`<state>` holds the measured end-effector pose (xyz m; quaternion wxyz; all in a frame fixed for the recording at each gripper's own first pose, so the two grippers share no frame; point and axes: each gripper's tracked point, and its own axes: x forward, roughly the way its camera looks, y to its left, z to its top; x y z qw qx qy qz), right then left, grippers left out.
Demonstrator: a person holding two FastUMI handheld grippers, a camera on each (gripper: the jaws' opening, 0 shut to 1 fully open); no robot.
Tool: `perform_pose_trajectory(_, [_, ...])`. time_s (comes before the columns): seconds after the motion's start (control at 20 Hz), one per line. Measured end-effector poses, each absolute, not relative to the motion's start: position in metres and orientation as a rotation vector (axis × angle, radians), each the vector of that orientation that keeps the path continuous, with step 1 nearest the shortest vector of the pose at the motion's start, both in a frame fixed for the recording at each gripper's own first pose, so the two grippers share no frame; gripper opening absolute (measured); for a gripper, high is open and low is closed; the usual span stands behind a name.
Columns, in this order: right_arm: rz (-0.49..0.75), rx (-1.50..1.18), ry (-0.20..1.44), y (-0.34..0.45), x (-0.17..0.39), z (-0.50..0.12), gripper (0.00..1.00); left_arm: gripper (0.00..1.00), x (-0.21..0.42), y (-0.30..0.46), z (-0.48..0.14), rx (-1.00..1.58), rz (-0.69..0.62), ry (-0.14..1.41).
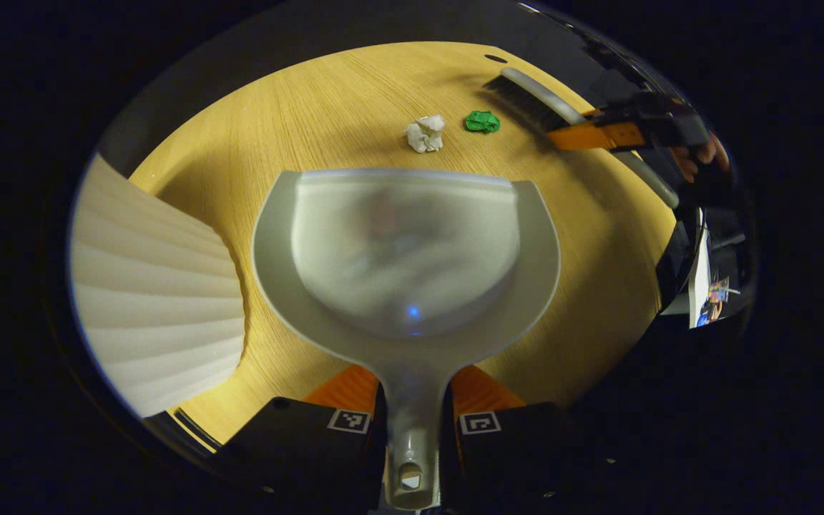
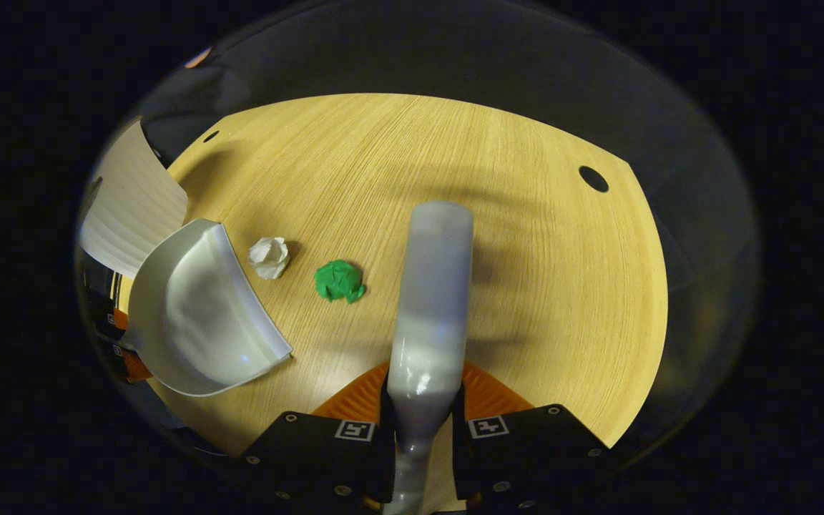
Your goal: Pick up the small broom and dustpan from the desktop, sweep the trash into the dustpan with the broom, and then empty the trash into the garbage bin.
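- My left gripper is pinching the dustpan by its handle, both fingers pressed on it; the pan's front lip faces the two scraps on the desk.
- My right gripper is clamped on the broom handle. In the left gripper view the bristles sit just beyond the green wad, on its far right side.
- The white crumpled paper lies just ahead of the pan's lip, the green wad beside it and a little farther from the pan.
- I judge the step in hand is the sweep itself: I'd press the lip flat to the desk so nothing slips under.
- I'd drop the bristles behind the green wad and draw toward the pan in one slow stroke, gathering both.
- Light paper may flick sideways, so keep it gentle.
- The ribbed white garbage bin stands just left of the pan.
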<state>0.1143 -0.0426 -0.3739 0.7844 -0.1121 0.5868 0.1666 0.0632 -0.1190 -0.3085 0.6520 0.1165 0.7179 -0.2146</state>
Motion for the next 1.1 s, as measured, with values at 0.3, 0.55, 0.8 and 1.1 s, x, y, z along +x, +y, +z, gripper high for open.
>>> perform_pose_trajectory(0.3, [0.590,-0.338,1.275,-0.007,0.117,-0.382,0.33,0.31,0.077,-0.126,-0.314,0.287,-0.552,1.585])
perform_pose_trajectory(0.55, [0.810,-0.397,1.281,0.032,0.106,-0.377,0.33,0.31,0.084,-0.121,-0.318,0.347,-0.644,1.569])
perform_pose_trajectory(0.8, [0.971,-0.426,1.283,0.076,0.077,-0.370,0.33,0.31,0.084,-0.126,-0.317,0.377,-0.709,1.552])
perform_pose_trajectory(1.1, [0.945,-0.384,1.260,0.079,0.073,-0.362,0.33,0.31,0.079,-0.129,-0.320,0.301,-0.646,1.543])
